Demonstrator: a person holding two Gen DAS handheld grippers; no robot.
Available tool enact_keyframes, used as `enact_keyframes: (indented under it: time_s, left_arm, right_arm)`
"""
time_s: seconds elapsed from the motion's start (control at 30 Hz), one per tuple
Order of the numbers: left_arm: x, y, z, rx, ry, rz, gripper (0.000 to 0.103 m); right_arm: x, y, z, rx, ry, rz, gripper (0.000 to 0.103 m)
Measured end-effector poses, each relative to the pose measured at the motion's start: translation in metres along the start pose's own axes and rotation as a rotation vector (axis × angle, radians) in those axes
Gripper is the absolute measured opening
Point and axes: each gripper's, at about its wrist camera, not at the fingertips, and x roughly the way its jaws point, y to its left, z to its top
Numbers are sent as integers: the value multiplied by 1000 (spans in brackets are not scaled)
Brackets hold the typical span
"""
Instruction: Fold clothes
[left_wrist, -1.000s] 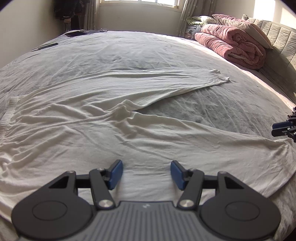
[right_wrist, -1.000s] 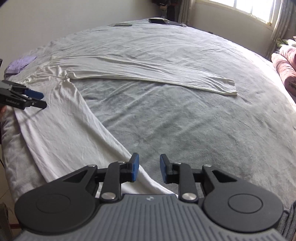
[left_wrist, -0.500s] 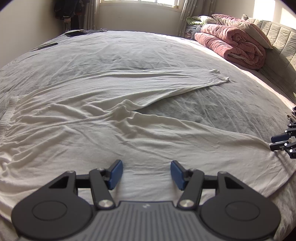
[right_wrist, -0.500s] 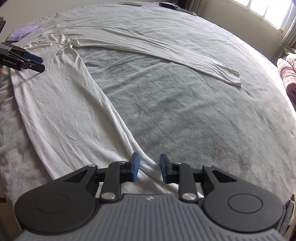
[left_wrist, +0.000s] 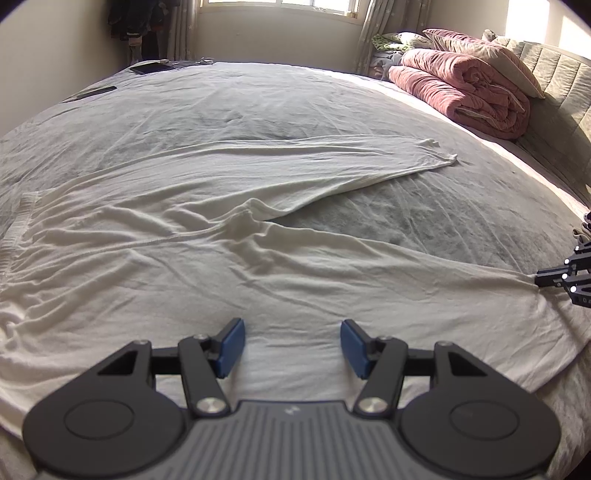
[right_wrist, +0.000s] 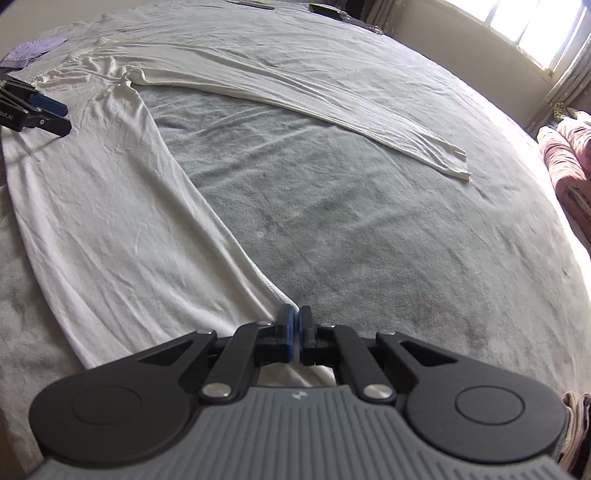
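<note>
Right wrist view: the right gripper (right_wrist: 295, 326) is clenched on the hem corner of a pair of white long pants (right_wrist: 122, 221), the blue pads pinching a bunched fold at 6 o'clock. The pants lie flat on a grey bedspread (right_wrist: 369, 229), one leg running toward 10 o'clock, the other stretched from 10 toward 2 o'clock, both creased. The left gripper (right_wrist: 55, 114) shows at 9 o'clock, cut off by the frame edge. Left wrist view: the left gripper (left_wrist: 291, 343) is released, pads wide apart over wrinkled fabric. At 3 o'clock the right gripper (left_wrist: 543, 278) is only partly visible, cloth pulled into taut lines toward it. Folded pink bedding (left_wrist: 469, 96) lies at 1 o'clock; dark flat items at 11 o'clock are too small to identify.
</note>
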Motion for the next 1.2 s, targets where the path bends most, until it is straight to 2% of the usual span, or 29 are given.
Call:
enact_keyframes:
  time_s: [0.2, 0.43, 0.6, 0.8, 0.93, 1.13, 1.2]
  left_arm:
    - [-2, 0, 0, -6, -2, -5, 59]
    - [-2, 1, -1, -4, -4, -1, 59]
    - [-11, 10, -1, -42, -23, 6, 59]
    - [-28, 32, -2, -130, -70, 46, 59]
    - [-29, 39, -5, -146, -66, 62, 59]
    - [-33, 48, -11, -169, -62, 80, 59]
    - [-35, 54, -13, -187, -61, 88, 59]
  right_arm:
    - [5, 5, 5, -33, -18, -94, 1]
    - [16, 11, 1, -67, -4, -109, 4]
    - [-2, -6, 1, 40, -51, -118, 14]
    - [-51, -53, -19, 326, -143, -274, 16]
    - [-57, -52, -35, 380, -120, -260, 16]
    - [-44, -46, -48, 387, -29, -207, 16]
    - [-29, -42, -52, 351, 46, -214, 16]
